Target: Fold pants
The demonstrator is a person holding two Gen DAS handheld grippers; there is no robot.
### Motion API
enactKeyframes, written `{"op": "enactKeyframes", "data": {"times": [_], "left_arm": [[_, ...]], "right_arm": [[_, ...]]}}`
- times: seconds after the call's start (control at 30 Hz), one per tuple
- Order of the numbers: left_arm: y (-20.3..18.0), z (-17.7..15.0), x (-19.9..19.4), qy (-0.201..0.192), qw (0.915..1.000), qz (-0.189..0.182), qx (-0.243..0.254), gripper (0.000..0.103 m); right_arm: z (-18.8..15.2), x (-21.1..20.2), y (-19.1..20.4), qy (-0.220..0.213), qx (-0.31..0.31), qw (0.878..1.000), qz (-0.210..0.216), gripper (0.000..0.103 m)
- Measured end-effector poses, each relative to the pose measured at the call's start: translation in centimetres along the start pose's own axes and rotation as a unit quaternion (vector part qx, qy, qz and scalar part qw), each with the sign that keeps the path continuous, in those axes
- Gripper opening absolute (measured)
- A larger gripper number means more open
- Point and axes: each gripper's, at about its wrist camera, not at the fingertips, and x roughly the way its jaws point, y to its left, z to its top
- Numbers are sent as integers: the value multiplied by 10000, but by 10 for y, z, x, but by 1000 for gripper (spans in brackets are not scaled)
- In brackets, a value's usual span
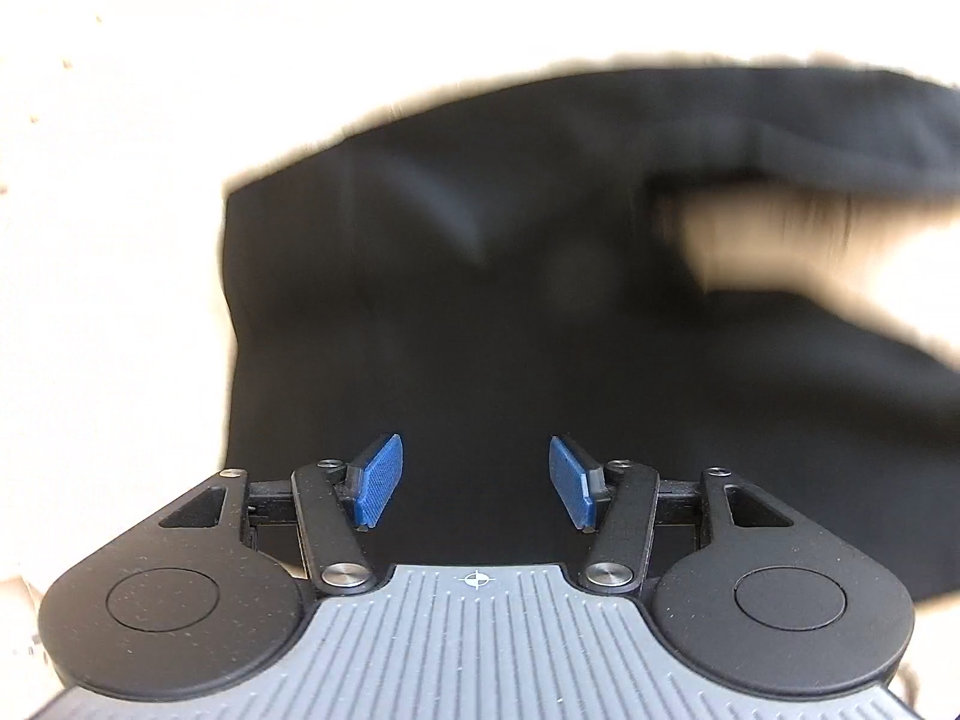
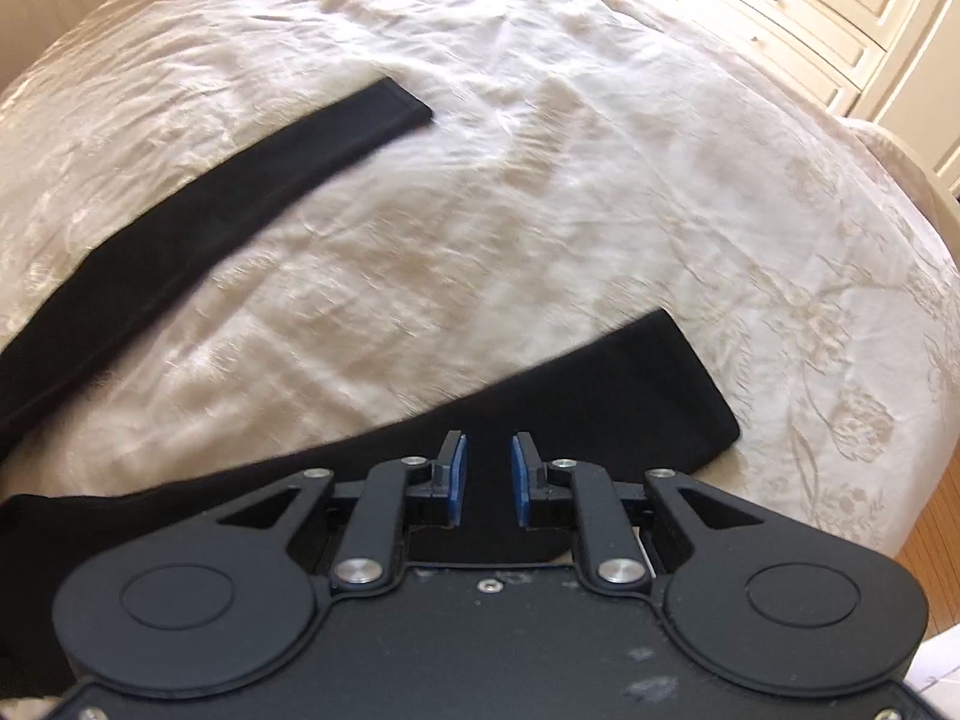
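Observation:
Black pants lie spread on a cream bedspread. In the left wrist view the wide waist part point(image 1: 480, 276) fills the middle, blurred. My left gripper point(image 1: 476, 474) is open and empty just above this cloth. In the right wrist view two legs show: the far leg point(image 2: 198, 204) runs to a hem at upper middle, the near leg point(image 2: 600, 396) ends in a hem at right. My right gripper point(image 2: 487, 474) hovers over the near leg with its blue pads point(image 2: 457, 474) a narrow gap apart and nothing between them.
The patterned bedspread point(image 2: 540, 180) covers a bed. White cupboards point(image 2: 840, 12) stand at the back right. A strip of wooden floor point(image 2: 936, 516) shows at the bed's right edge. A pale gap of bedspread point(image 1: 780, 246) lies between the legs.

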Motion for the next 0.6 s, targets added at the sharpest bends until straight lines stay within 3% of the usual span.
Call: {"op": "enactKeyframes", "data": {"times": [0.13, 0.27, 0.47, 0.6], "left_arm": [[9, 46, -38, -663, 9976, 86, -188, 54], [4, 70, -52, -895, 9950, 94, -439, 54], [-14, 71, -33, -627, 9970, -73, -454, 53], [-17, 71, -16, -395, 9981, -108, -461, 53]], "right_arm": [[34, -1, 41, -143, -223, 9983, 520, 18], [67, 11, 80, -189, -393, 9946, 944, 20], [106, 43, 128, -62, -649, 9904, 1220, 21], [133, 71, 150, 109, -452, 9905, 1293, 21]]}}
